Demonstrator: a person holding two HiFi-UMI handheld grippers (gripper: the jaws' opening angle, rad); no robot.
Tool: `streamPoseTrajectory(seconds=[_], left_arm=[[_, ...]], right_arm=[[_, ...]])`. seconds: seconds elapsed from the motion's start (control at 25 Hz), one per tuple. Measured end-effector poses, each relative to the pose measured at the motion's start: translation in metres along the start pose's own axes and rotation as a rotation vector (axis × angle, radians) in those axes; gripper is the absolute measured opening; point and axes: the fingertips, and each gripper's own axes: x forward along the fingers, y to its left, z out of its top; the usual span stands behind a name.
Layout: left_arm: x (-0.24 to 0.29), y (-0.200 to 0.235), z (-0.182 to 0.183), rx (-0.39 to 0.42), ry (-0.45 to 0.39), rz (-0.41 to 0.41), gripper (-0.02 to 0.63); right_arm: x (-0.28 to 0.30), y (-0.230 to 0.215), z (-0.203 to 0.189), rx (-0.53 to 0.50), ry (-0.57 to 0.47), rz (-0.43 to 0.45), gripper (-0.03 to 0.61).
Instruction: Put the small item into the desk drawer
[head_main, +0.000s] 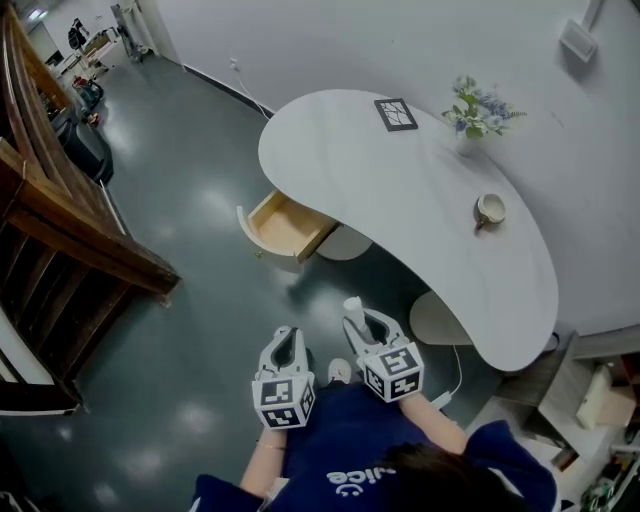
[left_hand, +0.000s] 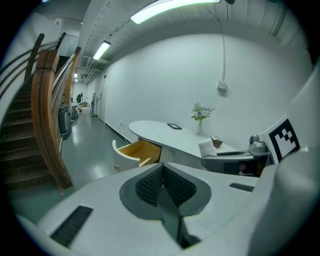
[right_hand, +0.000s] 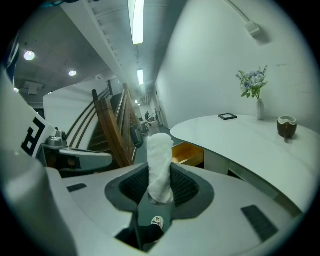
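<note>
The roll and desk are white, the drawer yellow wood.

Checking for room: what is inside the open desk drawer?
Only bare wood shows inside the drawer; nothing lies in the visible part. Its rear end sits under the desk top, hidden from view.

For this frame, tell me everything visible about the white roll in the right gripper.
The white roll looks like soft, fuzzy cloth wound into a stubby cylinder with a rounded top. It stands nearly upright, leaning slightly, its lower end pinched between the dark ribbed pads of the right gripper and most of its length sticking out past them. It is held in the air above the floor, short of the open wooden drawer. Only the pads touch it.
</note>
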Motion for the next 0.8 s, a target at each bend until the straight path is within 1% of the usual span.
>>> streamPoseTrajectory(seconds=[0.08, 0.24, 0.36, 0.48, 0.64, 0.8], left_arm=[[0.009, 0.007, 0.004, 0.003, 0.004, -0.005, 0.003], [0.036, 0.016, 0.02, 0.009, 0.011, -0.03, 0.003], [0.055, 0.028, 0.037, 0.028, 0.011, -0.053, 0.003], [0.076, 0.045, 0.051, 0.041, 0.02, -0.065, 0.003], [0.102, 0.073, 0.068, 0.021, 0.026, -0.078, 0.003], [0.129, 0.096, 0.088, 0.054, 0.037, -0.117, 0.003]], right_arm=[[0.006, -0.002, 0.0, -0.019, 0.007, -0.018, 0.131], [0.019, -0.015, 0.011, 0.007, 0.007, -0.047, 0.132], [0.035, -0.019, 0.025, -0.026, 0.008, -0.06, 0.132], [0.057, -0.025, 0.041, -0.038, 0.011, -0.076, 0.132], [0.084, -0.032, 0.056, -0.034, 0.019, -0.109, 0.131], [0.11, -0.037, 0.074, -0.015, 0.009, -0.153, 0.132]])
